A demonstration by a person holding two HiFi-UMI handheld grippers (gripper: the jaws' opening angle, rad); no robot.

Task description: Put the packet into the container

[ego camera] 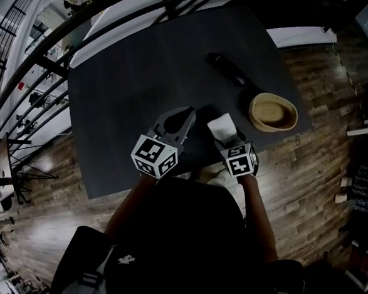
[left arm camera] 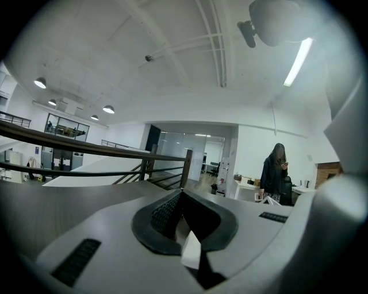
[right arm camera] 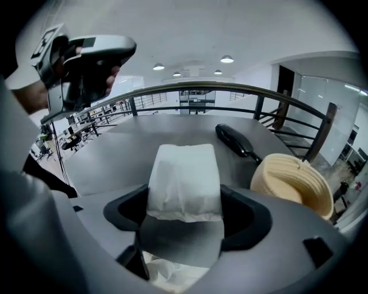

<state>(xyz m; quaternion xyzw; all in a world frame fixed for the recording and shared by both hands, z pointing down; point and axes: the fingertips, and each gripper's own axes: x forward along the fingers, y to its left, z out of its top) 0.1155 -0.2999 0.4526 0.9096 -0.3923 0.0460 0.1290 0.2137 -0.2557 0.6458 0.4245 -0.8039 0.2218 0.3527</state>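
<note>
The right gripper [ego camera: 227,137] grasps the white packet [ego camera: 221,125] over the dark bench [ego camera: 131,89], mid-frame. The tan container [ego camera: 291,110] sits just right of it, with a black elongated object [ego camera: 226,66] above. The left gripper [ego camera: 181,119], clenched and empty, hovers beside the packet.

From the head we look steeply down on the whole tabletop [ego camera: 146,65]. Our left gripper view faces level, at railing [left arm camera: 86,147] and ceiling [left arm camera: 172,57]. Our right gripper view tilts down, close, sharing tabletop and basket [right arm camera: 293,181] with the head view.
</note>
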